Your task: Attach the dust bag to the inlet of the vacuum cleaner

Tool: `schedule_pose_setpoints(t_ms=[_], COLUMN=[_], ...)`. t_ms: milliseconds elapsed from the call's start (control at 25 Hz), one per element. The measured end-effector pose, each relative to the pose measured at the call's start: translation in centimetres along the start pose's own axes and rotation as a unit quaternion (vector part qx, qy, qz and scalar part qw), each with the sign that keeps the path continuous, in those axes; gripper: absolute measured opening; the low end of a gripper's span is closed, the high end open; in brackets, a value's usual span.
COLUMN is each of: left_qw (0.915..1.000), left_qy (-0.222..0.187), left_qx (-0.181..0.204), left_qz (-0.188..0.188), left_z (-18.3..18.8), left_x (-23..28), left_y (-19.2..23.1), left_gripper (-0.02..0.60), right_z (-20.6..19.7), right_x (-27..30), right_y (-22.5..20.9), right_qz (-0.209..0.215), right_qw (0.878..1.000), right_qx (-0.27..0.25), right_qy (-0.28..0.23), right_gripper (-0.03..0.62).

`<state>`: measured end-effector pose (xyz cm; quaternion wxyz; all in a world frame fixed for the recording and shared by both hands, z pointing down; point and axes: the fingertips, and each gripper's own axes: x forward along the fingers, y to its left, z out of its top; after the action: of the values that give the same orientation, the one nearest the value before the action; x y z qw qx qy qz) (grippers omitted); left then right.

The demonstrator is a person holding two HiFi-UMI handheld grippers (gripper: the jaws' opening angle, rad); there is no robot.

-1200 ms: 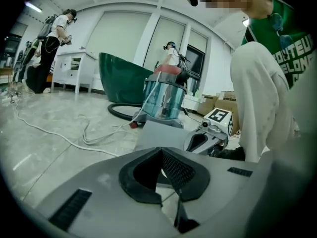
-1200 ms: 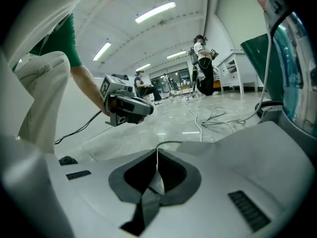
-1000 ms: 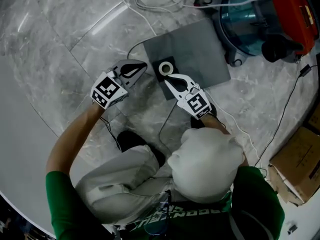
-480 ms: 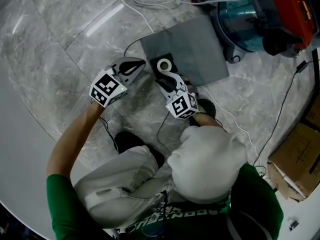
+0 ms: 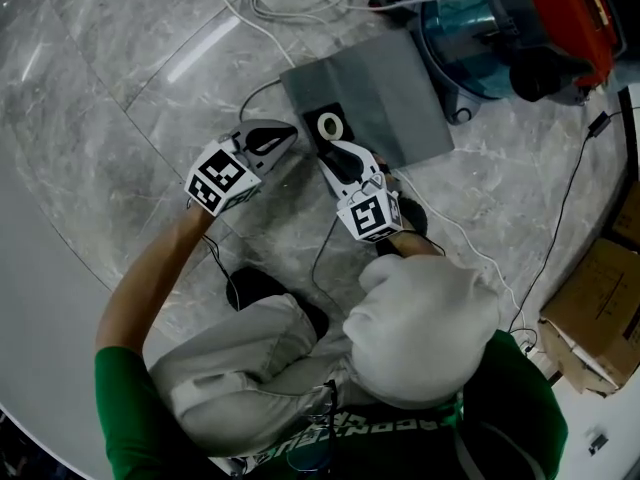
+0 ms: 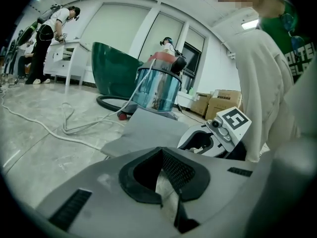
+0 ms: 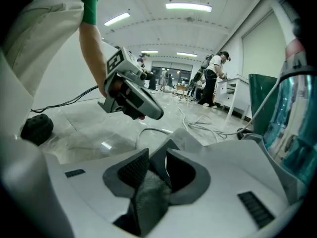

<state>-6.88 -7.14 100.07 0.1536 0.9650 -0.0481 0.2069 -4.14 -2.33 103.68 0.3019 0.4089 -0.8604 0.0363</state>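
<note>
the right tool (image 7: 158, 151) has just been opening its jaws around the dust bag (image 5: 392, 90), limp grey fabric; closing on cloth alone could let the stiff-looking dark collar (image 5: 313, 120) sag or slip. the flat bag lies on the marble floor (image 5: 120, 88) beside the shiny vacuum cleaner (image 5: 482, 36); the left tool (image 6: 162, 152) is closed, empty.

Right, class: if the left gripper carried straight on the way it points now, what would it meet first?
Most likely the dust bag: the left gripper aims low across the floor at the bag's near edge, by its dark collar. Depth is unclear, so it might touch floor first.
</note>
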Motion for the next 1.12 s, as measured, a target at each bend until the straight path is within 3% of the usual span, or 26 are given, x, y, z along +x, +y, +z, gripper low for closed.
schedule_pose_setpoints(t_ms=[320, 640, 880, 1120], left_qw=[0.9995, 0.9981, 0.9972, 0.9970], left_qy=[0.020, 0.049, 0.054, 0.029], left_qx=[-0.017, 0.011, 0.036, 0.070], left_qz=[-0.015, -0.035, -0.037, -0.017], left_z=[2.2, 3.0, 3.7, 6.8], left_x=[4.7, 8.5, 9.1, 7.5], left_y=[-1.0, -2.2, -2.2, -1.3], left_gripper=[0.003, 0.003, 0.003, 0.003], right_z=[0.8, -0.7, -0.3, 0.7], right_x=[-3.0, -2.9, -2.9, -4.4], right_y=[-4.1, -6.0, -7.1, -9.3], right_qz=[-0.053, -0.089, -0.085, -0.082], right_qw=[0.997, 0.992, 0.991, 0.989], right_qx=[0.052, 0.083, 0.099, 0.111], right_qy=[-0.027, -0.016, -0.028, -0.048], right_gripper=[0.101, 0.041, 0.022, 0.014])
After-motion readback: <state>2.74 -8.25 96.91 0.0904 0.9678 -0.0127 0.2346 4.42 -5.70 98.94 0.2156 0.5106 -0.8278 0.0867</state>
